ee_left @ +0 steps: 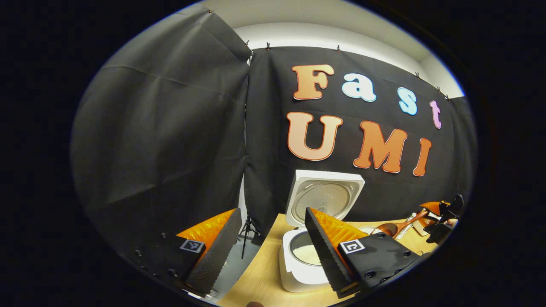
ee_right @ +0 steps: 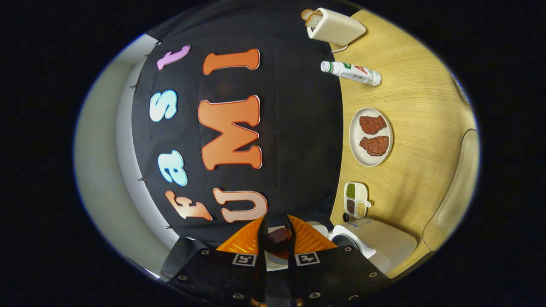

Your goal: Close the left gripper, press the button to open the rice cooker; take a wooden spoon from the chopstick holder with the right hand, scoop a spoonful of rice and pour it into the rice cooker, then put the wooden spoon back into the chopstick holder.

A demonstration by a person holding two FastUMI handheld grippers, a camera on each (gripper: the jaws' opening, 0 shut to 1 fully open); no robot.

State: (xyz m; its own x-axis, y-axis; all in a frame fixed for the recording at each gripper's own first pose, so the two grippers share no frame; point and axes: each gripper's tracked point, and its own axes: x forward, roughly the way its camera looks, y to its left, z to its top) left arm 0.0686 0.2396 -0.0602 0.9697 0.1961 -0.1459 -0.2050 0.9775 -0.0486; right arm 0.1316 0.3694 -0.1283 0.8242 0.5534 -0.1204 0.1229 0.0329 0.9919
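In the left gripper view, the left gripper [ee_left: 266, 243] has its two fingers spread wide apart with nothing between them, held above the near edge of a pale wooden worktop [ee_left: 264, 281]. Just beyond its right finger stands a white rice cooker [ee_left: 298, 273] with its square lid [ee_left: 326, 194] swung up and standing open against the black cloth wall; white rice shows inside the inner pot [ee_left: 306, 252]. Farther right in the same view, the right gripper [ee_left: 441, 217] holds a brown wooden spoon [ee_left: 399, 227] by its handle, the bowl of the spoon pointing towards the cooker but apart from it. The right gripper view is turned on its side, so the worktop runs down the right. There the right gripper's fingers are closed on the brown spoon handle [ee_right: 278, 236] between them. Along the worktop lie a white plate with two red pieces of meat [ee_right: 371, 137], a small white divided dish of green, dark and yellow grains [ee_right: 356, 199], a white bottle lying on its side [ee_right: 352, 73], and a cream toaster with bread in it [ee_right: 335, 26].
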